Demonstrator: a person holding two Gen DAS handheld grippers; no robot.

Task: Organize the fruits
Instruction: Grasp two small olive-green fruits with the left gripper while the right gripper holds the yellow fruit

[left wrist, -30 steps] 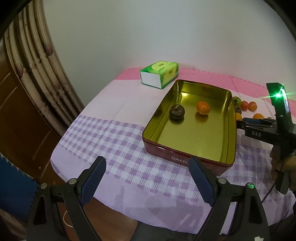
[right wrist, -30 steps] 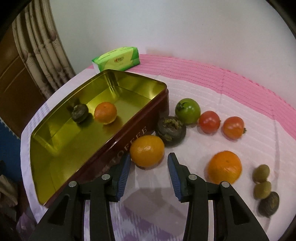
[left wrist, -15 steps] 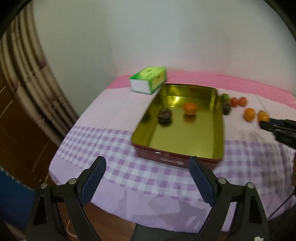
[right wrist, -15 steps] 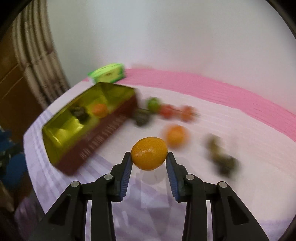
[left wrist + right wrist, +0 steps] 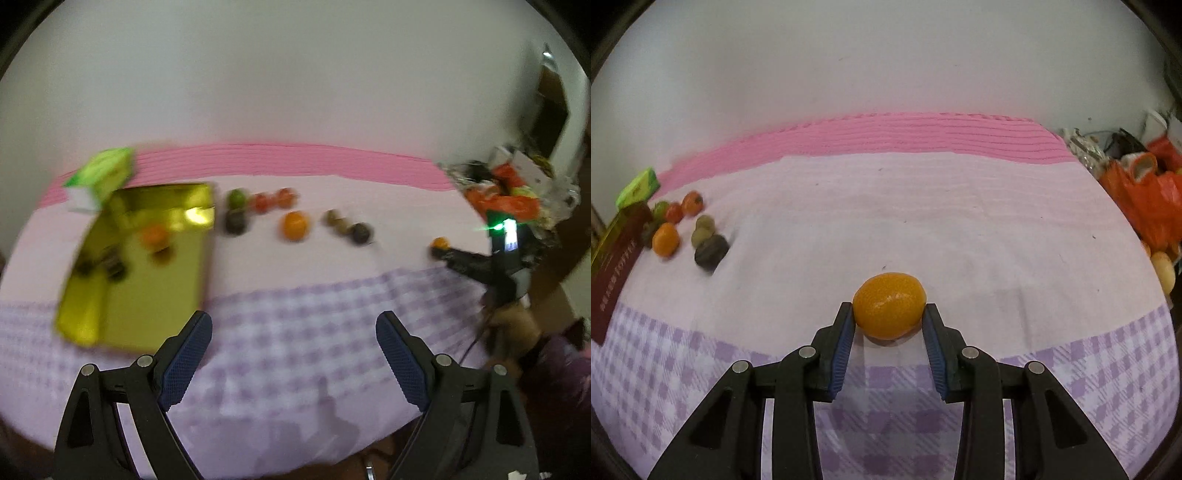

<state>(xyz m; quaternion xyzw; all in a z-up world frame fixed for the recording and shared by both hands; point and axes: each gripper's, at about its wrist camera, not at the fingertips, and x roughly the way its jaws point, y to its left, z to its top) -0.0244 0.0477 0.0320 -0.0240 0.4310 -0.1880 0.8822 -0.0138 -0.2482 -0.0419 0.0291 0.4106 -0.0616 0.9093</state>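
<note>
My right gripper (image 5: 889, 314) is shut on an orange mandarin (image 5: 889, 310), held above the pale pink cloth on the right part of the table. The same mandarin (image 5: 440, 242) shows small at the tips of that gripper in the left wrist view. My left gripper (image 5: 293, 334) is open and empty over the checked cloth near the table's front edge. A gold tin (image 5: 140, 266) at the left holds one orange fruit (image 5: 155, 236) and dark fruits (image 5: 110, 264). Loose fruits lie beside it: another orange (image 5: 294, 225), a green one (image 5: 236, 198), red ones (image 5: 273, 199), dark ones (image 5: 360, 232).
A green tissue box (image 5: 101, 177) stands behind the tin. Orange bags and clutter (image 5: 1145, 192) crowd the table's right end. A white wall backs the table. A person's hand and sleeve (image 5: 524, 332) hold the right gripper at the right edge.
My right gripper closed on the mandarin, lifted it and carried it right, away from the tin. The left gripper swung right, so the tin slid to the left of its view.
</note>
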